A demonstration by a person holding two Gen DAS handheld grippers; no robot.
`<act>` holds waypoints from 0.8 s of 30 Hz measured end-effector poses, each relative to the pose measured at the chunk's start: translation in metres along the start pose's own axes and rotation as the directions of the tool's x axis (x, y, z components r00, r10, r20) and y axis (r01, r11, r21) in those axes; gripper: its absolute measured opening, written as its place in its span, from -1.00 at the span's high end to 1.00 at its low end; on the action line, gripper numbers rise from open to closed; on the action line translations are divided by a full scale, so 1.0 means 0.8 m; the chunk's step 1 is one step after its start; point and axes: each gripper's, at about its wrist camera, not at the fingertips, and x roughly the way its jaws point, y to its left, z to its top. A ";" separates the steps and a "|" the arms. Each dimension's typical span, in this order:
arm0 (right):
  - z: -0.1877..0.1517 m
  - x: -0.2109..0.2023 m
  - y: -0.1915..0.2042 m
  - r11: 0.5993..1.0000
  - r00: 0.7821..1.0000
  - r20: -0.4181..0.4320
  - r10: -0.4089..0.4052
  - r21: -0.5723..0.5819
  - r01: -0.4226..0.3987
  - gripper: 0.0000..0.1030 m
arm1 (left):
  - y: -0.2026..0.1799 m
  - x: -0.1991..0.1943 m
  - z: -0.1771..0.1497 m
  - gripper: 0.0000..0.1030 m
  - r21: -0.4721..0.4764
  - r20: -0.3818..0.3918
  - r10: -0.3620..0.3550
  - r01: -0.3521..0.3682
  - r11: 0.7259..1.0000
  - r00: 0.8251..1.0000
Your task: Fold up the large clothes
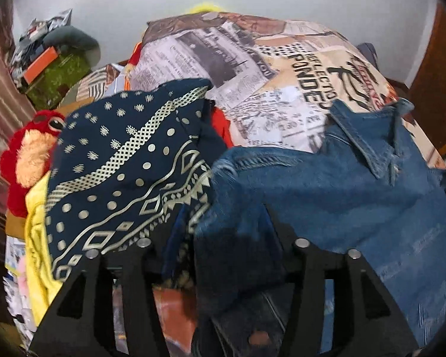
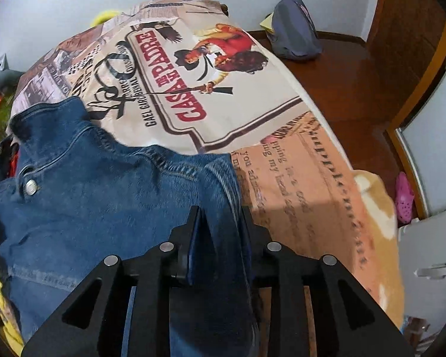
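A blue denim jacket (image 1: 342,196) lies spread on the printed bedspread (image 1: 267,68), collar toward the far side. My left gripper (image 1: 223,211) stands over its near left edge, jaws well apart. A dark fold of denim lies loosely between them, and cloth hides the left finger. In the right wrist view the jacket (image 2: 89,196) shows a metal button (image 2: 31,186) at the left. My right gripper (image 2: 219,211) is at the jacket's right edge, jaws a little apart, with the denim hem lying slack between the fingers.
A navy cloth with a pale gold pattern (image 1: 128,154) overlaps the jacket's left side, over a yellow garment (image 1: 37,229) and a red plush toy (image 1: 23,160). Right of the bed are a wooden floor (image 2: 356,89), a grey-blue bag (image 2: 294,29), a pink clog (image 2: 404,196) and a white cabinet (image 2: 425,255).
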 end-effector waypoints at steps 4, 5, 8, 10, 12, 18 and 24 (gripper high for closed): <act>-0.015 -0.050 0.016 0.996 0.999 0.044 0.005 -0.084 -0.001 0.52 | -0.009 -0.047 -0.008 -0.16 0.020 0.035 -0.038 0.037 0.999 0.999; -0.019 -0.064 0.019 0.995 0.998 0.058 0.009 -0.096 -0.003 0.47 | -0.011 -0.059 -0.010 -0.19 0.024 0.047 -0.045 0.043 0.999 0.998; -0.039 -0.108 0.028 0.992 0.992 0.127 0.020 -0.129 -0.003 0.04 | -0.019 -0.096 -0.019 -0.22 0.058 0.082 -0.044 0.039 0.998 0.996; -0.057 -0.139 0.037 0.987 0.984 0.179 0.018 -0.161 0.011 -0.15 | -0.023 -0.123 -0.029 -0.29 0.079 0.106 -0.043 0.035 0.996 0.993; -0.077 -0.165 0.047 0.980 0.977 0.212 0.023 -0.198 0.020 -0.21 | -0.025 -0.144 -0.040 -0.45 0.093 0.130 -0.049 0.037 0.995 0.990; -0.126 -0.197 0.059 0.970 0.972 0.228 0.057 -0.242 0.000 -0.22 | -0.023 -0.182 -0.087 -0.58 0.107 0.155 -0.051 0.035 0.994 0.987; -0.175 -0.189 0.053 0.973 0.985 0.166 0.046 -0.231 -0.007 -0.22 | -0.006 -0.179 -0.142 -0.60 0.080 0.076 -0.116 0.110 0.991 0.990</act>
